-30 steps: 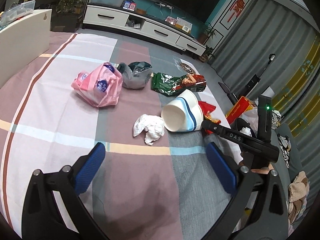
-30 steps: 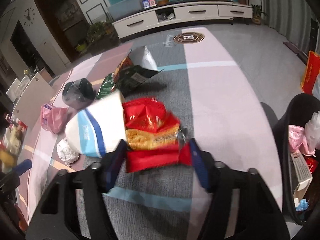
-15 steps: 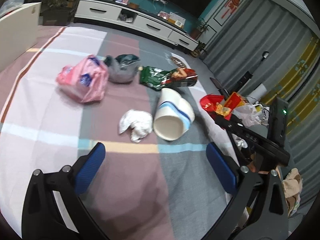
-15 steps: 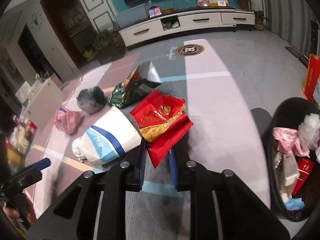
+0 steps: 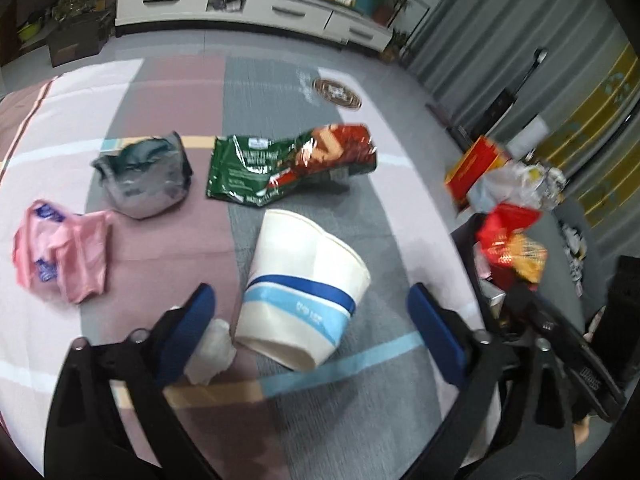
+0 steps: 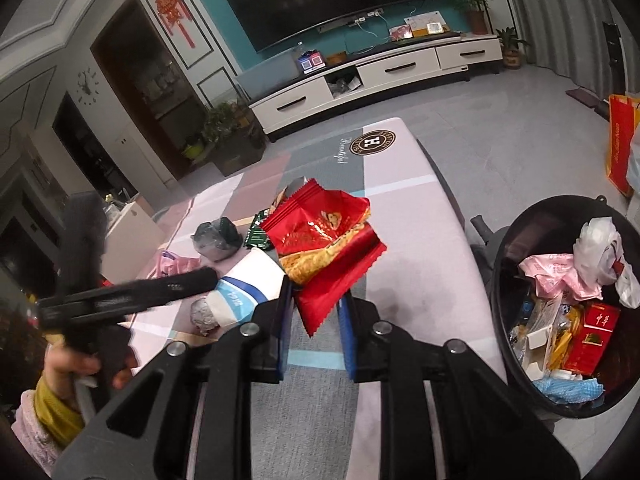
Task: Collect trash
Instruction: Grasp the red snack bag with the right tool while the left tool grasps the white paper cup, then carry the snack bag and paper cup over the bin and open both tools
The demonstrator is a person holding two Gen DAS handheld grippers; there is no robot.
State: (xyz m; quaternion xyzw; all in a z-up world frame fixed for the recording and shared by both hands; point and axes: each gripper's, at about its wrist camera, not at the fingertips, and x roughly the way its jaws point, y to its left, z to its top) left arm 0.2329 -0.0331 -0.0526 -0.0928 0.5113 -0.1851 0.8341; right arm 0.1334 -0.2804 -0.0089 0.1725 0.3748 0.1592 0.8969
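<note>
My right gripper [image 6: 314, 316] is shut on a red and yellow snack wrapper [image 6: 326, 246] and holds it above the table, left of a black trash bin [image 6: 560, 304] full of rubbish. The wrapper also shows in the left wrist view [image 5: 510, 240]. My left gripper [image 5: 312, 320] is open, its fingers either side of a white paper cup with blue bands [image 5: 304, 292] lying on its side. A crumpled white tissue [image 5: 212, 348] lies by the left finger.
On the striped tablecloth [image 5: 168, 240] lie a green and red snack bag [image 5: 288, 166], a grey plastic bag [image 5: 144, 176] and a pink bag [image 5: 60, 248]. A red carton [image 5: 476, 168] stands off the table's right edge. A TV cabinet [image 6: 380, 76] stands behind.
My right gripper has lifted the red wrapper off the table and carried it towards the bin. My left gripper has moved forward so that the paper cup lies between its open fingers.
</note>
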